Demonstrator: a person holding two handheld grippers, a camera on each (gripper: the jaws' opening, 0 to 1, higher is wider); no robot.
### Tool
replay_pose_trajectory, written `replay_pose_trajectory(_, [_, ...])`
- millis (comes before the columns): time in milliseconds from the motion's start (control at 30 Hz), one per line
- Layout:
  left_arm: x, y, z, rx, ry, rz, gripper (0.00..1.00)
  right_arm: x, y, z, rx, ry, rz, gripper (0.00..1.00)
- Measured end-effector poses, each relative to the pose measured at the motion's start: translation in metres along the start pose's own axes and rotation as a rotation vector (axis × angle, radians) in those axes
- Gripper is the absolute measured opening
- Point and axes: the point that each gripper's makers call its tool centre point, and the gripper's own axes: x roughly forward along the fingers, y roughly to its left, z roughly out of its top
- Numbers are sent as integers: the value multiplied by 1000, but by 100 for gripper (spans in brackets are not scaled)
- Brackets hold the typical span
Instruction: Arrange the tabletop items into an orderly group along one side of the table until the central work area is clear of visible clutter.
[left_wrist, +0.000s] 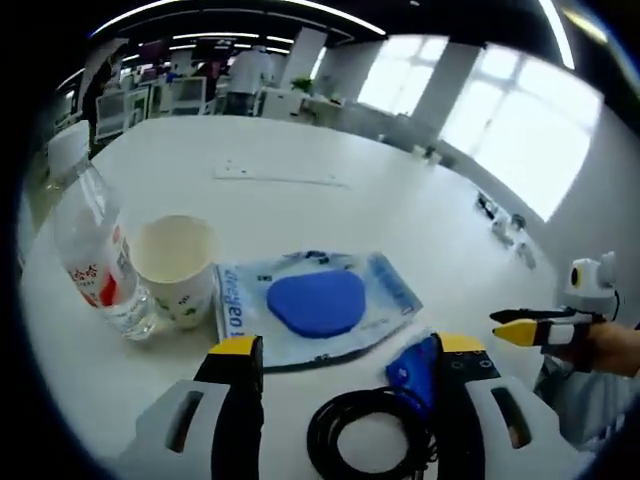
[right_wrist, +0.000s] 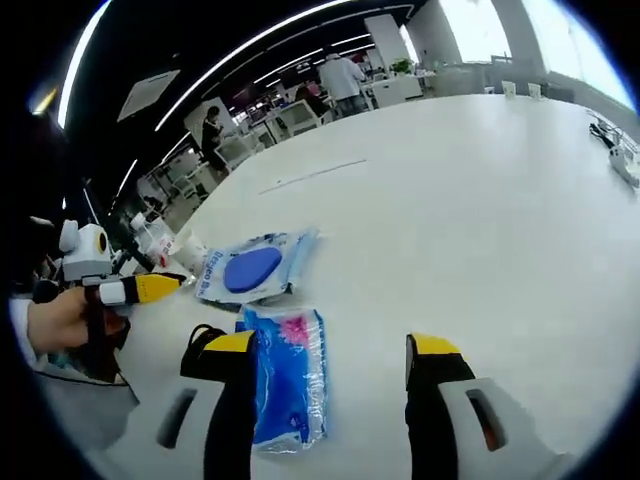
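Observation:
On the white table (left_wrist: 300, 150) a clear water bottle (left_wrist: 100, 260) stands at the left, with a paper cup (left_wrist: 178, 265) right beside it. A clear packet holding a blue disc (left_wrist: 315, 305) lies in front of my open left gripper (left_wrist: 348, 350). A black cable coil (left_wrist: 370, 440) sits low between its jaws, and a blue packet (left_wrist: 412, 372) lies by the right jaw. In the right gripper view, my right gripper (right_wrist: 332, 350) is open over the blue packet (right_wrist: 290, 380), close to its left jaw. The disc packet (right_wrist: 250, 270) lies beyond, and the left gripper (right_wrist: 140, 290) enters from the left.
A flat white strip (left_wrist: 280, 178) lies farther out on the table. Small dark items (left_wrist: 505, 225) sit near the far right edge. The right gripper (left_wrist: 535, 330) and a hand show at the right. Office desks and people stand in the background.

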Motion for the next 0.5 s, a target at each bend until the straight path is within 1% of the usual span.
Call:
replay_pose_trajectory(133, [3,-11,-4,4,18,-24,64,-4,-4,-7,19,-4,-5,57])
replay_pose_trajectory(300, [9,-18,-8,3,39,-37,63,-11,-7,-15,38,7,-16,57])
replay_pose_trajectory(367, [9,-24,-9,11,45,-53,63,-14,-10,-15,44,3,-24,57])
replay_pose_trajectory(500, [12,-28,-12,31,63,-69,62,-21,-9,-15,82,-13,-25,57])
